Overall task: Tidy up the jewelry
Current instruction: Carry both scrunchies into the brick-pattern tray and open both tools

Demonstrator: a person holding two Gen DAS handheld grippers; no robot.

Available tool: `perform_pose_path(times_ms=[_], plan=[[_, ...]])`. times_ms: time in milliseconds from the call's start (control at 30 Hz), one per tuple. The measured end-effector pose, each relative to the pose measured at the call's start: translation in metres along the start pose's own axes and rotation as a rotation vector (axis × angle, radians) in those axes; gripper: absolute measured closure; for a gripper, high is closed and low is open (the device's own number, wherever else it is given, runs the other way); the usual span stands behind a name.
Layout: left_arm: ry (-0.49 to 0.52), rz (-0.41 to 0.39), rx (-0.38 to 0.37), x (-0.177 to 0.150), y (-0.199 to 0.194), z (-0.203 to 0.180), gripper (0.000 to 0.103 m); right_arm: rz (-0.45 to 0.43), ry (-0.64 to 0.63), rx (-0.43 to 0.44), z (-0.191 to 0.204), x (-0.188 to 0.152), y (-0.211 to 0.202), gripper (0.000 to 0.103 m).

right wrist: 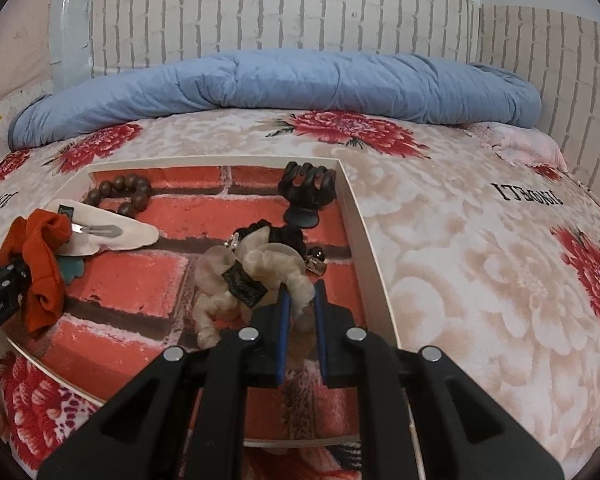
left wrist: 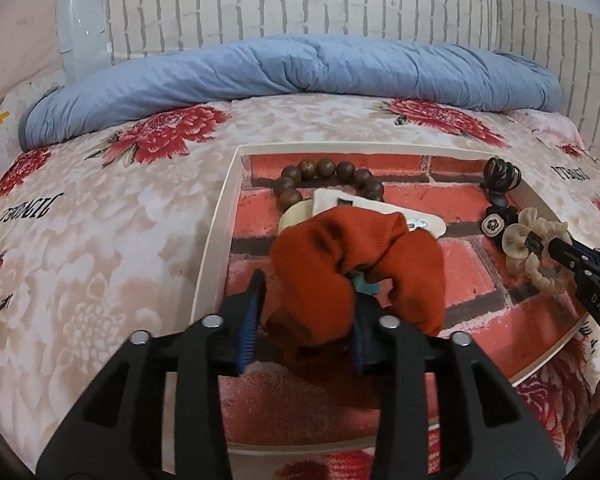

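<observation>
An orange scrunchie (left wrist: 340, 264) lies bunched in the white-rimmed tray (left wrist: 220, 220) with a red brick print. It sits between the fingers of my left gripper (left wrist: 308, 292), whose jaws stand apart, and the left pad's face is bare. The left gripper (right wrist: 16, 270) also shows at the left edge of the right wrist view, beside the orange scrunchie (right wrist: 40, 264). My right gripper (right wrist: 302, 292) is shut on a cream scrunchie (right wrist: 260, 272) with a dark label, near the tray's right wall (right wrist: 364, 232). In the left wrist view, the right gripper (left wrist: 556, 250) meets the cream scrunchie (left wrist: 536, 240) at the right.
In the tray are a brown bead bracelet (right wrist: 128, 192), a cream hair clip (right wrist: 112, 232), a small teal piece (right wrist: 70, 270), a black claw clip (right wrist: 306, 188) and a black hair tie (right wrist: 284, 234). The tray rests on a floral bedspread (right wrist: 460, 260). A rolled blue quilt (right wrist: 300, 80) lies behind.
</observation>
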State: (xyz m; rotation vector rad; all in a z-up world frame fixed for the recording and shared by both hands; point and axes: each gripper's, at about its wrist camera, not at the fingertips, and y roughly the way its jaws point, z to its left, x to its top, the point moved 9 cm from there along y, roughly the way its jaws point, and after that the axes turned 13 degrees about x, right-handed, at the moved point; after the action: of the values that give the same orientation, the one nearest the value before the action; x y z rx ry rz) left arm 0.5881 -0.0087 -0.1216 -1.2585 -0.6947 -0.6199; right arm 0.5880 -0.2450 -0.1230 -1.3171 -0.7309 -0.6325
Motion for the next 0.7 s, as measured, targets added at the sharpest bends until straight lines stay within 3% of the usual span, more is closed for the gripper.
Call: perform_pose_path(times_ms=[433,700], plan=[[0.015,0.02,0.005,0.0,0.0073,-0.0038,0.064,0.011,0.004,-0.012,-0.002,-0.0015,0.0028,0.091],[0.021,0.012,0.014,0.0004,0.007,-0.0044,0.04,0.036,0.009,0.002,-0.0019,-0.0056,0.0073,0.088]])
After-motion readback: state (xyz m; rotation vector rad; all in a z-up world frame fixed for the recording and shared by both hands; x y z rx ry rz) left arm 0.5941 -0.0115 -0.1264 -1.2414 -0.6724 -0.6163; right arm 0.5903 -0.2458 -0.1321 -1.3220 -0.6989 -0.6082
